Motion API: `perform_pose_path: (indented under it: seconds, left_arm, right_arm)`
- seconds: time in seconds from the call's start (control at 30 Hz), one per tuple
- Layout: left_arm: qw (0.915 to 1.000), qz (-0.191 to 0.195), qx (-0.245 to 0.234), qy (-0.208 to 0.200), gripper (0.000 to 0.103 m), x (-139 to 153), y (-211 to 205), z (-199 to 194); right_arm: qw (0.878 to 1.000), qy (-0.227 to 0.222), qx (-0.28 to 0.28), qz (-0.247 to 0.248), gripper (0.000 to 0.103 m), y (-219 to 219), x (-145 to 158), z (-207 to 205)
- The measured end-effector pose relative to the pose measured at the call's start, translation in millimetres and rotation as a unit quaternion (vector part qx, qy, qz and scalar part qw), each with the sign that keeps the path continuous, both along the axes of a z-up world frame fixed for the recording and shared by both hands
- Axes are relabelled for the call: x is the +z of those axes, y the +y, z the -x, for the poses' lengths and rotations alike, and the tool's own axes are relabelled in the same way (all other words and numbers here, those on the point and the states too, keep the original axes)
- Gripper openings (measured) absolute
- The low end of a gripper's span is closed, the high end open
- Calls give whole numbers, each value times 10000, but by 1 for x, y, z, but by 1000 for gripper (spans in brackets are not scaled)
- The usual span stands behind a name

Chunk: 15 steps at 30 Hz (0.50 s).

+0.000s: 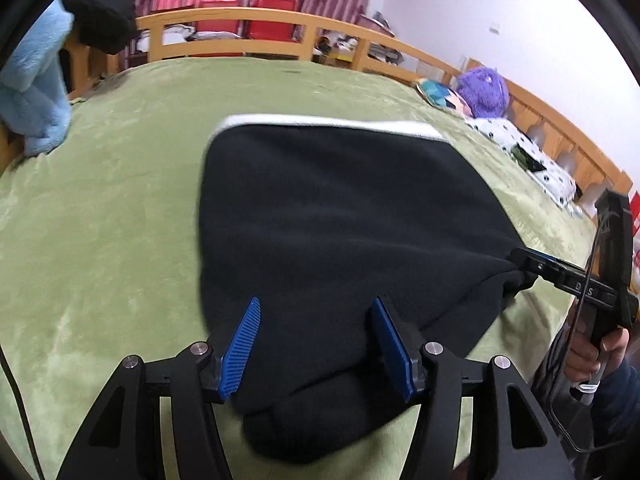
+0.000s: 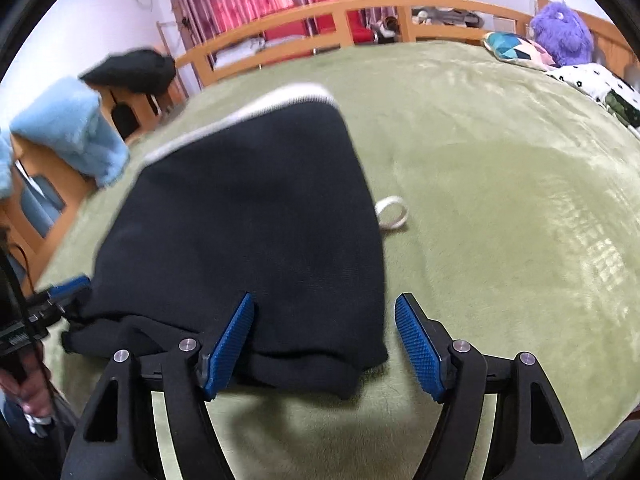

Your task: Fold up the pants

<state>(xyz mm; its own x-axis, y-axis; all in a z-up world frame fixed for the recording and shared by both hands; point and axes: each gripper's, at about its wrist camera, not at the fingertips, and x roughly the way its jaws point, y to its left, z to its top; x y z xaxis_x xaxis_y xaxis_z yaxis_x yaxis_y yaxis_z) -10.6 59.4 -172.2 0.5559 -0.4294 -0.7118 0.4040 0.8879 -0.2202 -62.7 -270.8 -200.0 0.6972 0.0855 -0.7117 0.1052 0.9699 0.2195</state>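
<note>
A light blue fluffy garment (image 1: pixel 34 92) hangs over the wooden frame at the bed's left edge. On the green blanket (image 1: pixel 100 220) of the bed lie the black pants (image 1: pixel 340 220), folded into a thick pad with a white waistband at the far end, toward the bed's near edge. The left gripper (image 1: pixel 316 344) has its jaws apart, straddling the near fold without pressing it. The right gripper (image 2: pixel 324 350) also has its jaws apart, over the pants' near right corner. A white ring (image 2: pixel 391 212) lies just right of the pants.
</note>
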Motion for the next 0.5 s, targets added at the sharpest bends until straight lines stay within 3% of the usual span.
perform_pose_path:
  seconds: [0.13, 0.23, 0.33, 0.37, 0.4, 0.5]
  left_arm:
    - [9995, 61, 102, 286, 58, -9, 13, 11]
    - [9990, -365, 179, 164, 58, -14, 3, 18]
    - [9970, -593, 503, 39, 58, -16, -6, 9]
    - [9959, -625, 655, 17, 43, -15, -7, 4]
    - [9955, -547, 776, -54, 27, -8, -4, 3]
    - [9976, -10, 689, -61, 17, 7, 14, 9]
  right_arm:
    - [9979, -155, 537, 340, 72, 12, 16, 9]
    - [9954, -180, 710, 620, 72, 20, 11, 13]
    - [9974, -33, 632, 354, 74, 8, -5, 10]
    - [9979, 73, 622, 169, 74, 5, -12, 5]
    - [9980, 62, 624, 76, 57, 3, -14, 5]
    - [9975, -264, 645, -107, 34, 2, -5, 11]
